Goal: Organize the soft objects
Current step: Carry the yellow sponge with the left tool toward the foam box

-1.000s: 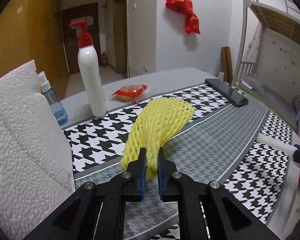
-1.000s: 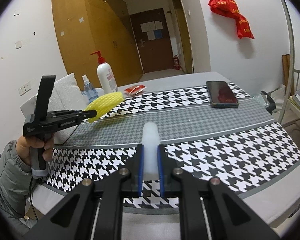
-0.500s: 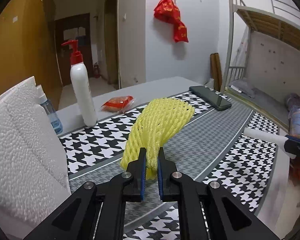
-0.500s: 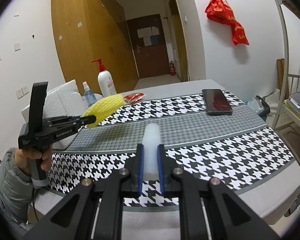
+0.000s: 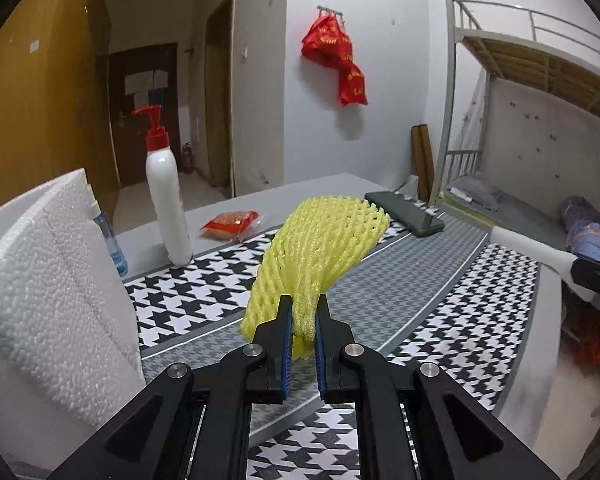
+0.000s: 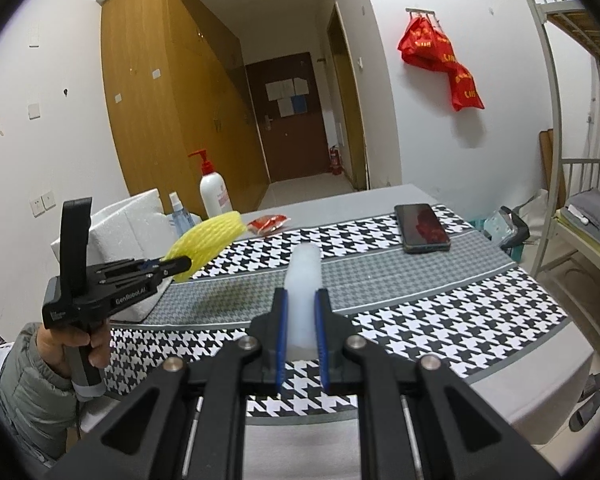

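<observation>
Both tongs have risen off the desk (image 6: 440,280) w/ loads: left tongs (image 5: 302,320) pinch yellow foam net (image 5: 320,248), right tongs (image 6: 301,320) clamp white foam tube (image 6: 304,280). Pickup done; stowing next, prob.

- The left gripper (image 5: 302,322) is squeezed tight on the thin end of a yellow foam net (image 5: 320,248) and tips a little downward.
- A bare hand (image 6: 74,346) in a grey puffy sleeve (image 6: 24,396) holds its handle.
- The right gripper (image 6: 301,320) pinches a white foam tube (image 6: 304,280) that sticks straight out.
</observation>
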Motion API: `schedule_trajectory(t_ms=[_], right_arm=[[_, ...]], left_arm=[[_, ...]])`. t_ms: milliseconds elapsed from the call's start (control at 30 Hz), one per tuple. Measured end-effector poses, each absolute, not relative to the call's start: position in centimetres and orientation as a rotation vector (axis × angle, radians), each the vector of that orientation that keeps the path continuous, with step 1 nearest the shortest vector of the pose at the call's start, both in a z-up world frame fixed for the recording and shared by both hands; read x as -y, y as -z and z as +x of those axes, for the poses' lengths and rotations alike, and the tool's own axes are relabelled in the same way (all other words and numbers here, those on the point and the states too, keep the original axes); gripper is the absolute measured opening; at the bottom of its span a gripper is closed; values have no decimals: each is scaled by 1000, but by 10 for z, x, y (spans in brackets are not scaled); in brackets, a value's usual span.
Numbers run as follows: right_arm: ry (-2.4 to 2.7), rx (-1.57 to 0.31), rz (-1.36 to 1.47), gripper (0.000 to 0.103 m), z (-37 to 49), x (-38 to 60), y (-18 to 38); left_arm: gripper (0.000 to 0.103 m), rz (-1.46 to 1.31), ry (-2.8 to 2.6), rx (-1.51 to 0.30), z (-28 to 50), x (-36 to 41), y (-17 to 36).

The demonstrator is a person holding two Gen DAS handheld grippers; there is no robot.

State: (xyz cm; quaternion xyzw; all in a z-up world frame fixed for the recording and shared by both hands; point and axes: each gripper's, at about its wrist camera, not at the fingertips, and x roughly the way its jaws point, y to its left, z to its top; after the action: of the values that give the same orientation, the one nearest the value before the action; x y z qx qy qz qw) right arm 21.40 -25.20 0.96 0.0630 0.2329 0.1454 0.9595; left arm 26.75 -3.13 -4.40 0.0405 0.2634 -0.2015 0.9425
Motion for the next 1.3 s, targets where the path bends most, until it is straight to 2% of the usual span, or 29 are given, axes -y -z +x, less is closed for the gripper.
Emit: schedule_trajectory(t_ms=[1300], right_arm=[[-460,-411,49,16,200,193,-42]], left_arm=[[10,29,203,-387,163,-39,-5]])
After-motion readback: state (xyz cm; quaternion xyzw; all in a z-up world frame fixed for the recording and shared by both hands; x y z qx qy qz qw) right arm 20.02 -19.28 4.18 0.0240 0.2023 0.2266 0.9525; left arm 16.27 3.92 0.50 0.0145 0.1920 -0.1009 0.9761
